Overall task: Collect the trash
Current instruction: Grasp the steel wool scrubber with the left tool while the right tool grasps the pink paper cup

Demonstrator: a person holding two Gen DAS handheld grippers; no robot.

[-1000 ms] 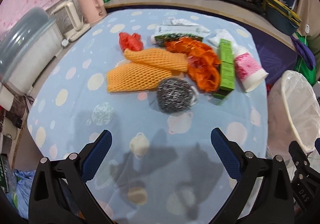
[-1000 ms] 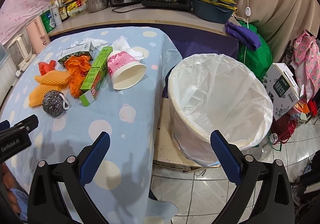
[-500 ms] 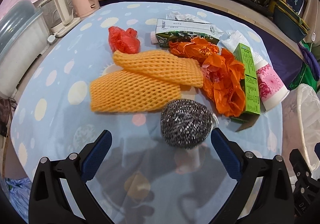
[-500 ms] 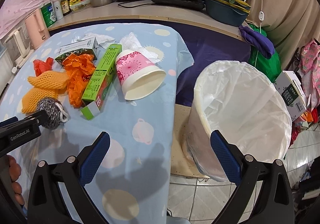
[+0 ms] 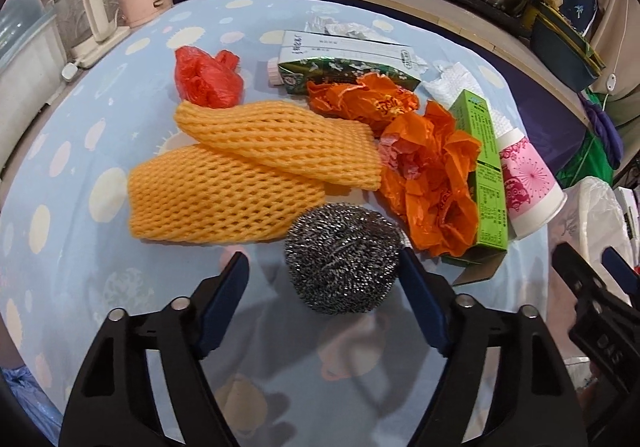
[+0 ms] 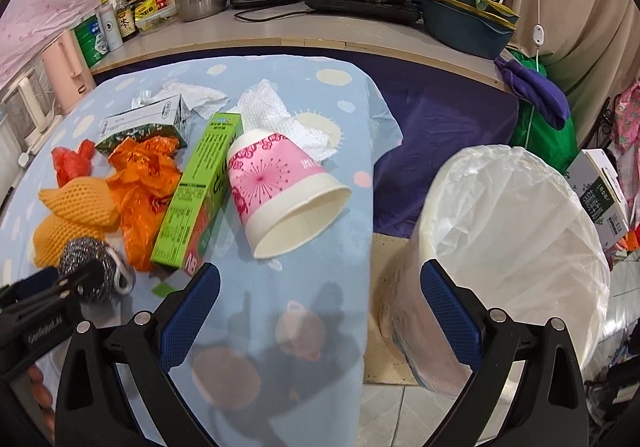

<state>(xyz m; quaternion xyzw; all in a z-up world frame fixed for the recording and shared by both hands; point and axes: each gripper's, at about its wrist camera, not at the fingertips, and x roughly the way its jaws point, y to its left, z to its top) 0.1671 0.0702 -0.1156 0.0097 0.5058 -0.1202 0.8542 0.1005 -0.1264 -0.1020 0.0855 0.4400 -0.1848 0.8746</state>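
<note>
Nothing binned yet — our left gripper (image 5: 322,271) is closing around the steel scourer (image 5: 344,257), pads not yet pressing; our right gripper (image 6: 318,289) hangs spread and empty, the lined bin (image 6: 516,239) at two o'clock — all the litter is left on the table (image 6: 320,327).

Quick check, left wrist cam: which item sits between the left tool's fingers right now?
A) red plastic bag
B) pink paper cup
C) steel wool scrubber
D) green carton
C. The steel wool scrubber lies between the fingers of the left tool, whose jaws are closing; the right finger's tip is at its edge, the left finger still apart from it.
</note>
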